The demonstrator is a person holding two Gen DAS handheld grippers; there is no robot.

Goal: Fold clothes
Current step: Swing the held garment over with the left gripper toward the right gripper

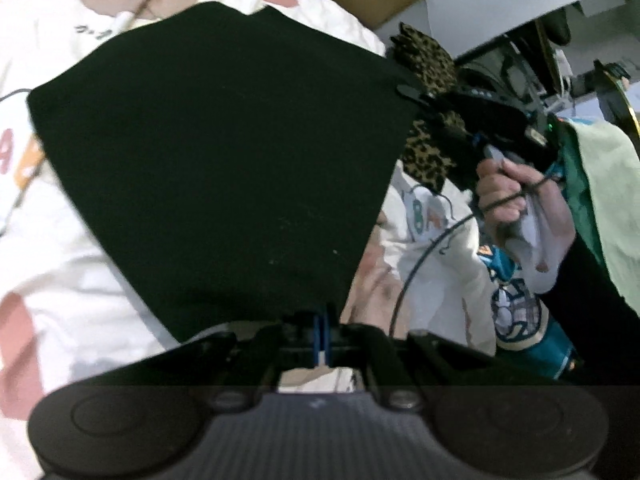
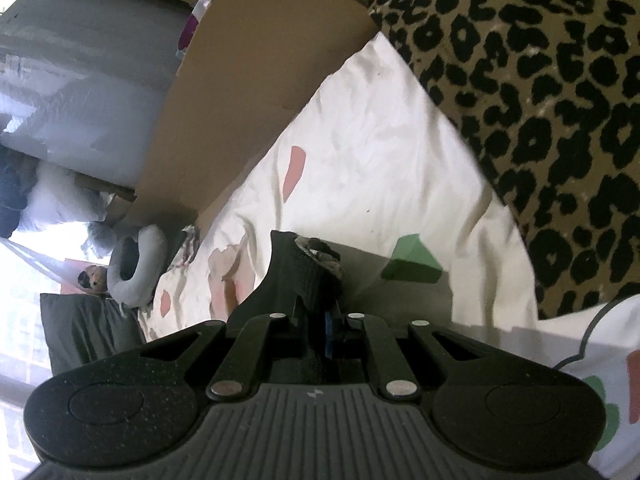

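Over bedsheet (image 1: 80, 280), both tongs clamped, L (image 1: 322, 320) on black cloth (image 1: 208, 152) edge, R (image 2: 320, 264) on leopard fabric (image 2: 540, 100).

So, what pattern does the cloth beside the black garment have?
Leopard print, black spots on tan; clearest in the right wrist view.

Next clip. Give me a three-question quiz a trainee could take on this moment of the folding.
1. True or false: the black garment lies in a crumpled heap on the bedsheet.
2. Which pattern is on the cloth to the right of the right gripper in its own view? A stripes; B leopard print; C checks.
3. Short answer: what is the left gripper shut on?

Key:
1. False. It is held spread out between the two grippers.
2. B.
3. An edge of the black garment.
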